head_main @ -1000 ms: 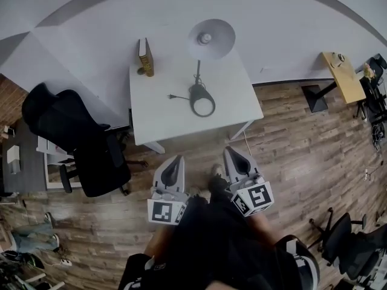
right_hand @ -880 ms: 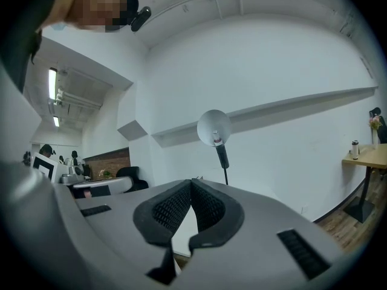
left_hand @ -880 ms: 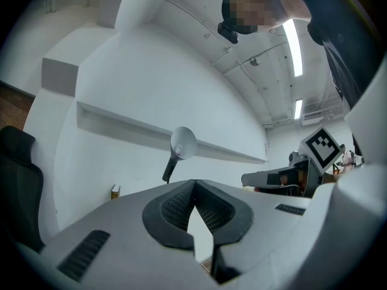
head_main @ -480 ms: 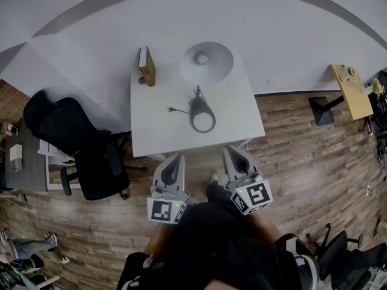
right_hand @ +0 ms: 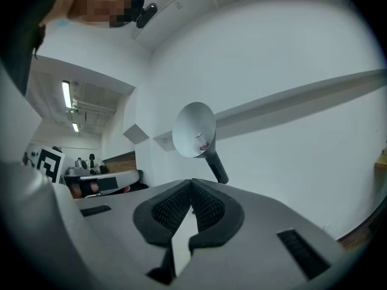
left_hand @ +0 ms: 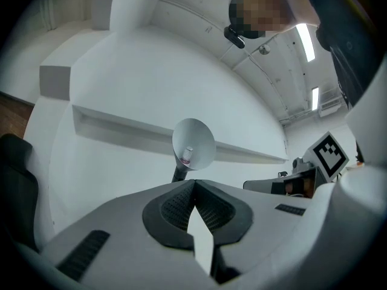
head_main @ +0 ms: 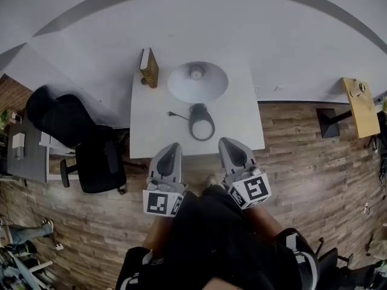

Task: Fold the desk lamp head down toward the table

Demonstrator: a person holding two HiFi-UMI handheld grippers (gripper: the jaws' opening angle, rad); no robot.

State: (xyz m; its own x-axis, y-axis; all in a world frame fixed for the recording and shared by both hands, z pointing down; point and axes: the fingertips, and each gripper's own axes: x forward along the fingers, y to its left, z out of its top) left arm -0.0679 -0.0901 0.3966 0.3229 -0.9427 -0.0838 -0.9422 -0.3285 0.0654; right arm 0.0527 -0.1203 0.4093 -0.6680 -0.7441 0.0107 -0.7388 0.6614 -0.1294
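Observation:
A desk lamp stands on a white table; its grey cone head faces up and toward me, and its dark ring base rests mid-table with a black cord. In both gripper views the lamp head rises ahead of the jaws, bulb showing inside. My left gripper and right gripper are both shut and empty, side by side at the table's near edge, short of the lamp.
An upright book stands at the table's far left corner. A black office chair is left of the table and a small yellow table is at the right. A white wall runs behind the table.
I have walked closer: the table and lamp now sit nearer to both grippers, whose tips have reached the table's near edge. Both stay shut.

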